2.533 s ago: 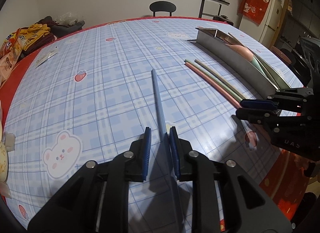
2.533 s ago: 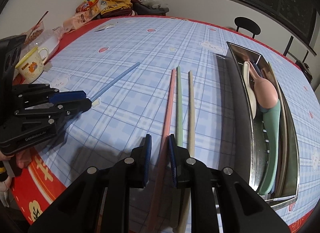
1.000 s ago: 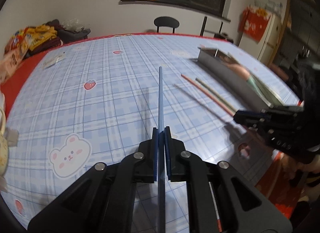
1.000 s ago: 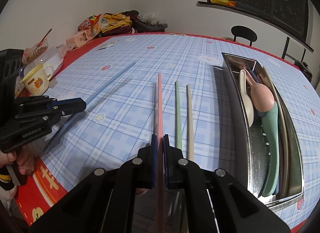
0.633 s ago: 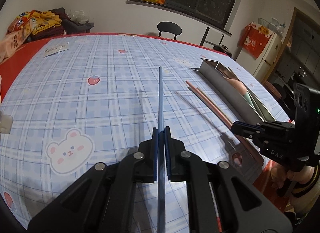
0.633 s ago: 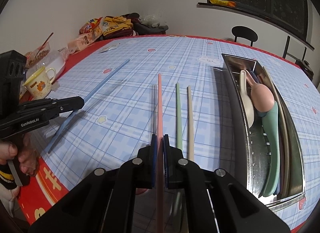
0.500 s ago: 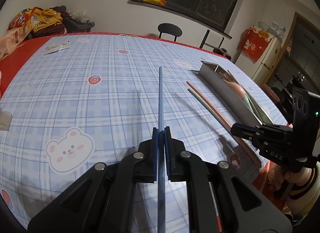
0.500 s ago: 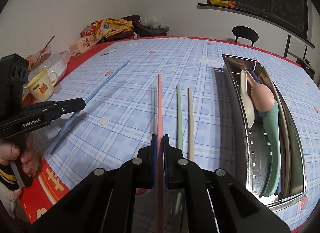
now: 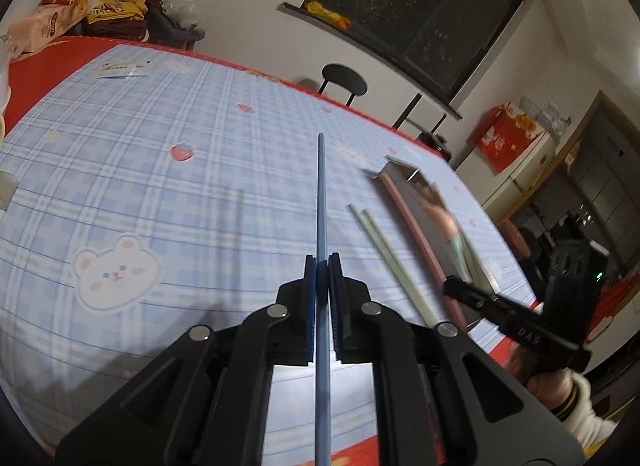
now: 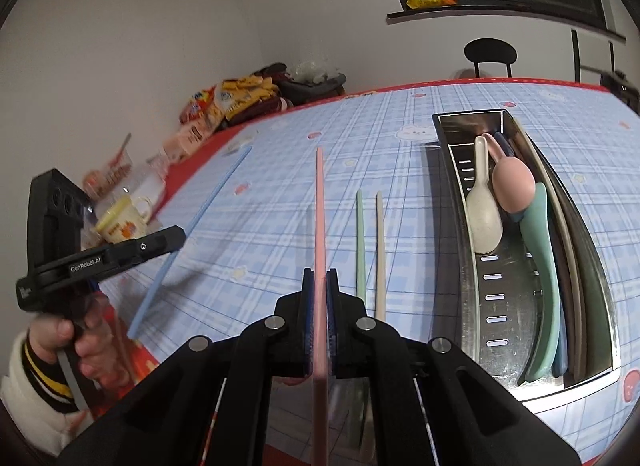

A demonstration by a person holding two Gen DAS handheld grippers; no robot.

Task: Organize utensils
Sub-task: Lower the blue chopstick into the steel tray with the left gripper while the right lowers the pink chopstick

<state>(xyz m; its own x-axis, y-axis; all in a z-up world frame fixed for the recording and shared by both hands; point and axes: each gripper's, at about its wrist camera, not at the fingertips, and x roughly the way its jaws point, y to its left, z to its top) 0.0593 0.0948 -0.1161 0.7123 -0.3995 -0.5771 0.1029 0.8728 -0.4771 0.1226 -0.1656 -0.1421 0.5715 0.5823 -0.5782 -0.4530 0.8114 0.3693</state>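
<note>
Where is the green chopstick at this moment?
In the right wrist view, the green chopstick lies on the tablecloth, between the held pink chopstick and the beige chopstick.

Checked table (image 10: 400,225) under green chopstick (image 10: 360,242), beige chopstick (image 10: 380,250), steel tray (image 10: 456,234).

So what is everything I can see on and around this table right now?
blue chopstick: one, blue, clamped in the left tool
pink chopstick: one, pink, clamped in the right tool
loose chopsticks: two, green and cream, side by side on the cloth
metal tray: one, steel, right of the chopsticks
spoons: cream, pink and teal ones at least, inside the tray
mug: one, yellow, table's left edge
snack bags: a pile, yellow and orange, far corner
chair: one, black, beyond the table
tablecloth: one, blue plaid
left tool: shut
right tool: shut
</note>
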